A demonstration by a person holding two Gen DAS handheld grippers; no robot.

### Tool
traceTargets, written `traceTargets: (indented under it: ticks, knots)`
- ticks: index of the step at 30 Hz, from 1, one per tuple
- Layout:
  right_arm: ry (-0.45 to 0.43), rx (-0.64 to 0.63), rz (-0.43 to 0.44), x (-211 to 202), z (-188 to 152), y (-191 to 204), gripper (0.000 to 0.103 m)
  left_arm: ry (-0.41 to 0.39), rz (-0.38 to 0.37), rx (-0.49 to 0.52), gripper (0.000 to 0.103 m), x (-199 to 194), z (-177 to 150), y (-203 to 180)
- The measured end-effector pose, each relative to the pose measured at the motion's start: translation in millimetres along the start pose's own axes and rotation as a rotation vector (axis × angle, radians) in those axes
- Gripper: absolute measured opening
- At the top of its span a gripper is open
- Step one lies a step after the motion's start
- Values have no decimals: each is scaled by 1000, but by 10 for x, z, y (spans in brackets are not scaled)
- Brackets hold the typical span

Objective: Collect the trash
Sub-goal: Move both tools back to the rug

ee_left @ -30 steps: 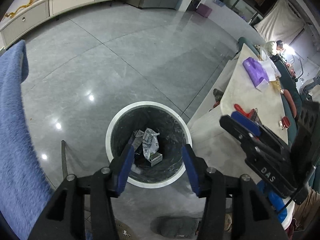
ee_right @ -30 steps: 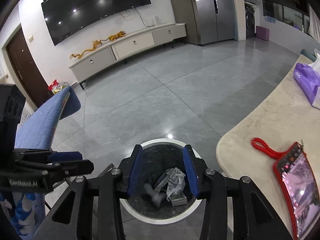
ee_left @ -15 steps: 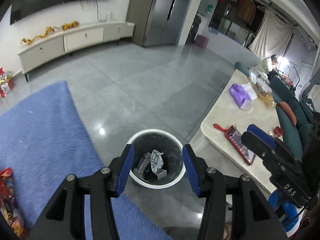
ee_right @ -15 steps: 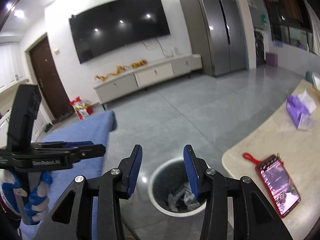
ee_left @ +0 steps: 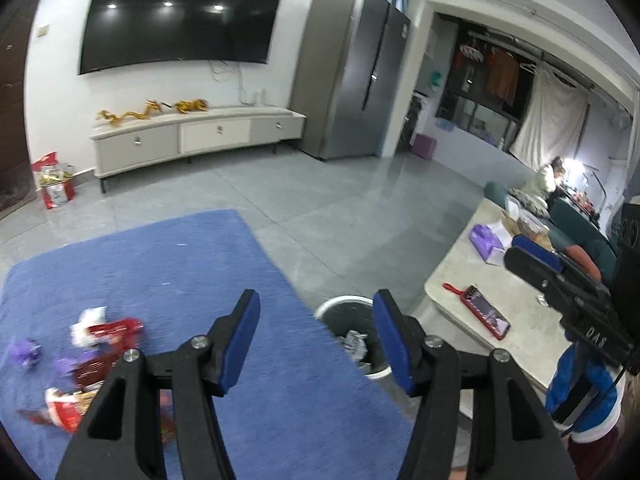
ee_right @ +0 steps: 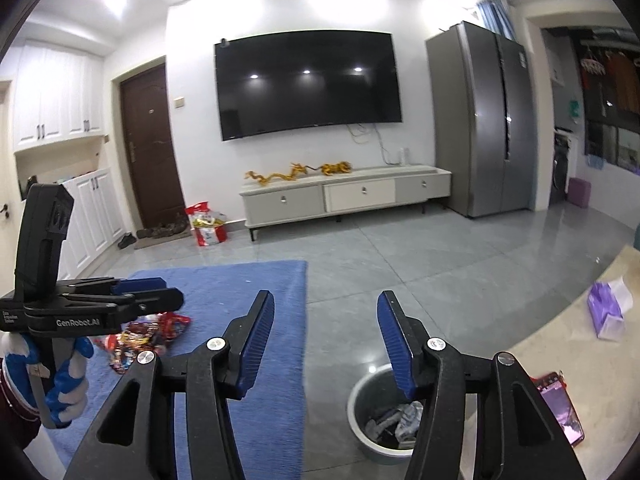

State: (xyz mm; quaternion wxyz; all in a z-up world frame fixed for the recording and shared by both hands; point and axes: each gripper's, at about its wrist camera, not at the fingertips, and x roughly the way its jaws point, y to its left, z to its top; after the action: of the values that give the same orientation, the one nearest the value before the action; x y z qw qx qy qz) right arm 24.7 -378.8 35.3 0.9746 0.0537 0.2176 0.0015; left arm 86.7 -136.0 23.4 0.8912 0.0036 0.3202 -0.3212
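A round grey trash bin (ee_left: 347,312) with a white rim stands on the floor beside a blue rug (ee_left: 168,272); it holds crumpled wrappers and also shows in the right wrist view (ee_right: 372,404). Several red, white and purple snack wrappers (ee_left: 100,344) lie on the rug's left part, seen in the right wrist view too (ee_right: 140,336). My left gripper (ee_left: 316,336) is open and empty, raised above the rug's edge. My right gripper (ee_right: 326,340) is open and empty, raised above the floor between rug and bin.
A pale stone table (ee_left: 520,312) at the right carries a red-cased phone (ee_left: 486,316) and a purple tissue pack (ee_left: 486,240). A TV cabinet (ee_right: 344,198), fridge (ee_right: 488,120) and red bag (ee_right: 206,226) stand along the far wall.
Both grippers have lifted up and away from the bin and tilted towards the room. The rug and the wrappers on it have come into view at the left.
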Motion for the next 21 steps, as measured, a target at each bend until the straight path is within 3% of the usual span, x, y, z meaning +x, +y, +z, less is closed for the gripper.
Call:
traceTargets:
  ticks: [15,21]
  knots:
    - [117,-166,194,344,-39,1289,60,-66,237,-149,57,-1067,-775,1714]
    - [200,-263,308,617,-234,1958,69,-54,270,-180,57,-1209,-1055,2125]
